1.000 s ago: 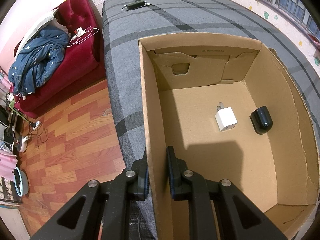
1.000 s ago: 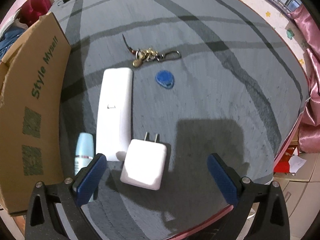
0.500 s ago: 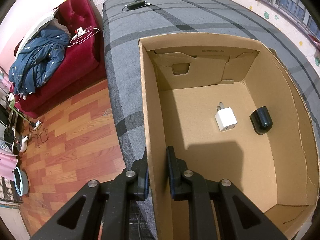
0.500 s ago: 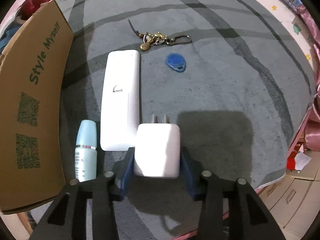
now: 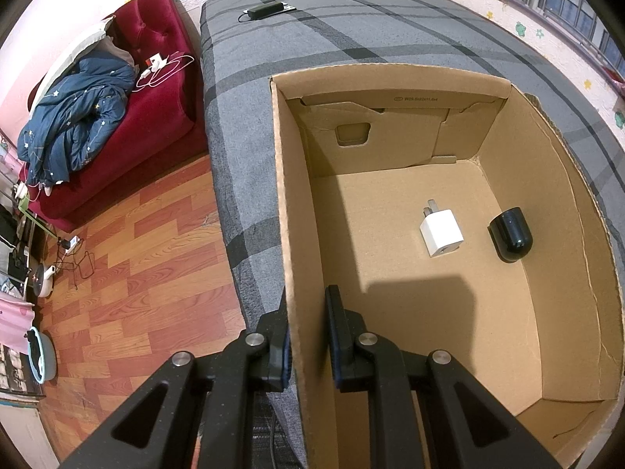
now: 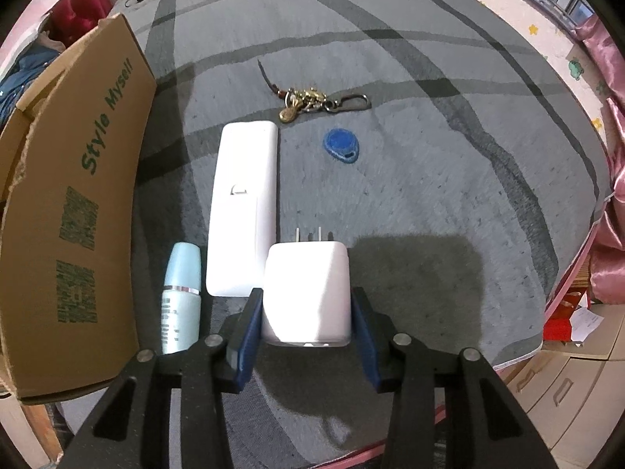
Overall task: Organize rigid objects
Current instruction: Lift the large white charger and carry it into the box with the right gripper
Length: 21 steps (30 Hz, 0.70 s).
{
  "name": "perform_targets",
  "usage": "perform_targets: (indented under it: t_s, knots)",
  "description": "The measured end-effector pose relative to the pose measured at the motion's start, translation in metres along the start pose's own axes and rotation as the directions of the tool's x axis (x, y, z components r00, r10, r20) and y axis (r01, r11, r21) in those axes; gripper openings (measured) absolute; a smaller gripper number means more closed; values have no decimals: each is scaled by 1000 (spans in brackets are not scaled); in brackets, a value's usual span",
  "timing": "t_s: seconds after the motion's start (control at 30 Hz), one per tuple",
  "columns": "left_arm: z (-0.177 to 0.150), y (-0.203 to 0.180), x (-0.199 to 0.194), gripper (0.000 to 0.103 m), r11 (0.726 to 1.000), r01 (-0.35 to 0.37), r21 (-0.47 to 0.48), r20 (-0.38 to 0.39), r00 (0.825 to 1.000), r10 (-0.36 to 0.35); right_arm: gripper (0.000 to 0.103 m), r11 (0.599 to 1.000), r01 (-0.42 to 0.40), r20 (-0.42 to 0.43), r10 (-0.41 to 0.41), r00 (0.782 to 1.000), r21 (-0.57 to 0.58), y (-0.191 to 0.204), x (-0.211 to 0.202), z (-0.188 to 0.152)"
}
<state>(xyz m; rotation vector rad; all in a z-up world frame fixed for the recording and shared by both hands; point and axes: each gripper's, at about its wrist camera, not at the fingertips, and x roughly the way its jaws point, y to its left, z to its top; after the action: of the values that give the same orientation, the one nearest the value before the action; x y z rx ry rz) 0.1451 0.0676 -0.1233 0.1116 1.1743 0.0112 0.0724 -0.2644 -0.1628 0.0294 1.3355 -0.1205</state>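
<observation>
Covering the bed, a grey striped blanket (image 6: 429, 203); beyond, wood floor (image 5: 148, 258), seemingly laminate.

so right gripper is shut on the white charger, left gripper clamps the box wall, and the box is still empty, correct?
Not empty. The left wrist view shows a small white charger and a black rounded object on the floor of the box. The rest holds: right gripper on the white charger, left gripper on the wall.
</observation>
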Motion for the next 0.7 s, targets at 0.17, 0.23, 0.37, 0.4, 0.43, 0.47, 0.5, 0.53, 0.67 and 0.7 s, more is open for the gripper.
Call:
perform_targets:
  t_s: [0.17, 0.23, 0.37, 0.4, 0.43, 0.47, 0.5, 0.53, 0.67, 0.7]
  knots:
    - [0, -1, 0, 16, 1000, 0, -1, 0, 1000, 0, 46, 1000, 2, 21, -2, 1000, -5, 0, -12, 2]
    - [0, -1, 0, 16, 1000, 0, -1, 0, 1000, 0, 46, 1000, 3, 29, -3, 1000, -7, 1, -18, 5]
    - [0, 0, 0, 16, 1000, 0, -1, -1, 1000, 0, 46, 1000, 3, 50, -3, 999, -9, 2, -29, 11]
    - [0, 0, 0, 16, 1000, 1, -1, -1, 1000, -1, 46, 1000, 4, 54, -4, 999, -11, 2, -31, 13]
    - [0, -1, 0, 16, 1000, 1, -1, 0, 1000, -1, 46, 1000, 4, 57, -3, 998, -15, 3, -33, 15]
    - [0, -1, 0, 16, 1000, 1, 0, 0, 1000, -1, 46, 1000, 4, 61, -3, 998, -16, 4, -36, 16]
    - [0, 0, 0, 16, 1000, 1, -1, 0, 1000, -1, 46, 1000, 5, 67, -4, 998, -19, 4, -39, 17]
    - [0, -1, 1, 16, 1000, 1, -1, 0, 1000, -1, 46, 1000, 5, 73, -4, 997, -22, 5, -42, 19]
    - [0, -1, 1, 16, 1000, 3, -2, -1, 1000, -3, 46, 1000, 4, 97, -1, 995, -30, 9, -54, 24]
    - [0, -1, 1, 16, 1000, 3, -2, -1, 1000, -3, 46, 999, 3, 103, 0, 995, -32, 10, -56, 24]
